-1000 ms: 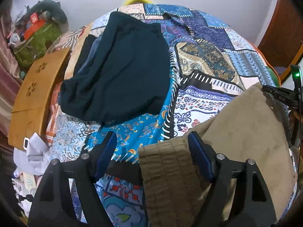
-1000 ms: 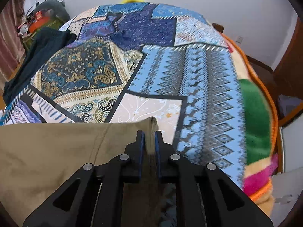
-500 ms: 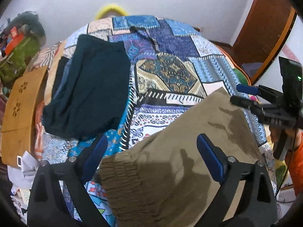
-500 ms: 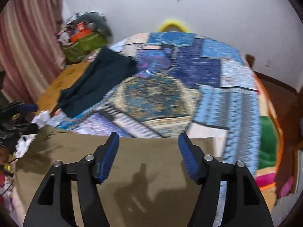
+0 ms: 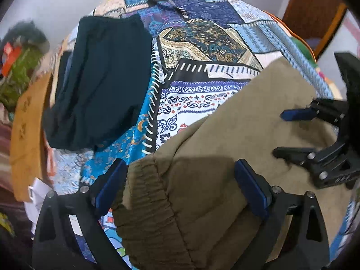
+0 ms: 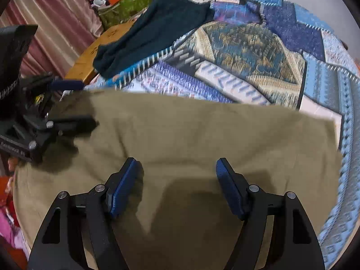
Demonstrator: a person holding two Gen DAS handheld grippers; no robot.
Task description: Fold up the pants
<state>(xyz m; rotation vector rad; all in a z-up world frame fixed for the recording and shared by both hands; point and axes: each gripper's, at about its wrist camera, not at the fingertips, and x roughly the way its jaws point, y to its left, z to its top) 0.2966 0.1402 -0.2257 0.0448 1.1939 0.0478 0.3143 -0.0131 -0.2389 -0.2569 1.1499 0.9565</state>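
Khaki pants (image 5: pixel 236 139) lie folded on the patchwork bedspread (image 5: pixel 202 36), elastic waistband (image 5: pixel 144 202) nearest the left wrist view. They also show in the right wrist view (image 6: pixel 202 135) as a wide flat rectangle. My left gripper (image 5: pixel 180 180) is open and empty, hovering above the waistband end. My right gripper (image 6: pixel 177 180) is open and empty above the other end of the pants. Each gripper shows in the other's view: the right gripper (image 5: pixel 292 132) and the left gripper (image 6: pixel 74 103).
A folded dark teal garment (image 5: pixel 101 78) lies on the bedspread's far left, also in the right wrist view (image 6: pixel 153 29). A wooden tray table (image 5: pixel 24 130) stands left of the bed. Cluttered bags (image 6: pixel 121 0) and a pink curtain (image 6: pixel 51 22) are beyond. A wooden door (image 5: pixel 315 11) is at right.
My right gripper let go of the pants' edge and opened. Both grippers rose and pulled back; the pants now lie flat and free on the bed.
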